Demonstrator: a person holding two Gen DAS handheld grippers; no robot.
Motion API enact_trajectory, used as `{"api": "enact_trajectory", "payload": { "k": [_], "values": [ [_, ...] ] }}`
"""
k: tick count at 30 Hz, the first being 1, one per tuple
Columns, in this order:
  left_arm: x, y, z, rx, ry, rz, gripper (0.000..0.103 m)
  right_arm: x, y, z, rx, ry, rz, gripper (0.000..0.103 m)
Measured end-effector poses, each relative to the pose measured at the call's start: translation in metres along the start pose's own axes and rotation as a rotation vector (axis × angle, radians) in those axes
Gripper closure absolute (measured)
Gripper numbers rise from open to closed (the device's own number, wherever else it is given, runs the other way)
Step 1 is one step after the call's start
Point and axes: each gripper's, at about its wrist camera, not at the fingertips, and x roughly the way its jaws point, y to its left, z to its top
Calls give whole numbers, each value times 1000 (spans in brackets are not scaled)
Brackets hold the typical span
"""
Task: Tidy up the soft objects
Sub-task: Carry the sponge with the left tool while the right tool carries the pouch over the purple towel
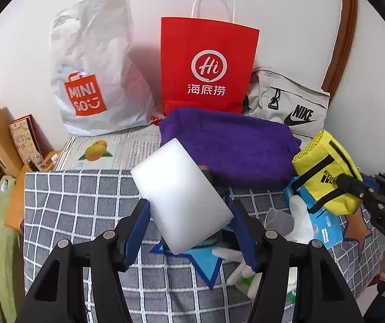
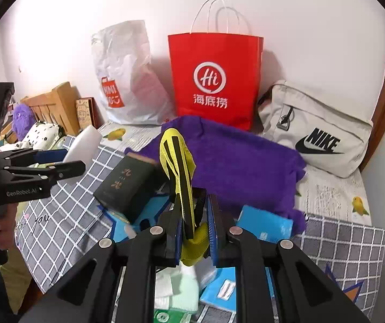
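Both claws loaded, bags straight ahead.
My left gripper [image 1: 189,224], half open, clamps the sponge [image 1: 181,196]; my right gripper [image 2: 195,228], nearly shut, pinches the yellow pouch [image 2: 177,161], nearer the red bag [image 2: 215,80].

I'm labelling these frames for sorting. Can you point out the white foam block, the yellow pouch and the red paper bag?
white foam block [image 1: 181,193]: left wrist view, its broad face.
yellow pouch [image 2: 177,158]: right wrist view, its upper edge.
red paper bag [image 1: 208,64]: left wrist view, its printed front.

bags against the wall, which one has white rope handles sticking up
The red paper bag in the middle. The white plastic Miniso bag on its left is crumpled with no rope handles, and the grey Nike bag on its right lies low.
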Motion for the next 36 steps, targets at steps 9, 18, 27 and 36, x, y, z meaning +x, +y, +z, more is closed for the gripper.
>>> {"api": "enact_trajectory", "payload": {
  "k": [9, 18, 27, 36],
  "values": [
    [32, -10, 30, 9, 16, -6, 44, 20, -30, 23, 35, -7, -36, 88],
    [64, -22, 57, 31, 28, -17, 44, 48, -65, 34, 104, 14, -9, 88],
    [110, -18, 76, 25, 88, -30, 44, 91, -104, 49, 176, 54, -53, 88],
    [164, -17, 97, 39, 151, -27, 44, 139, -129, 60, 231, 112, -81, 88]
  ]
}}
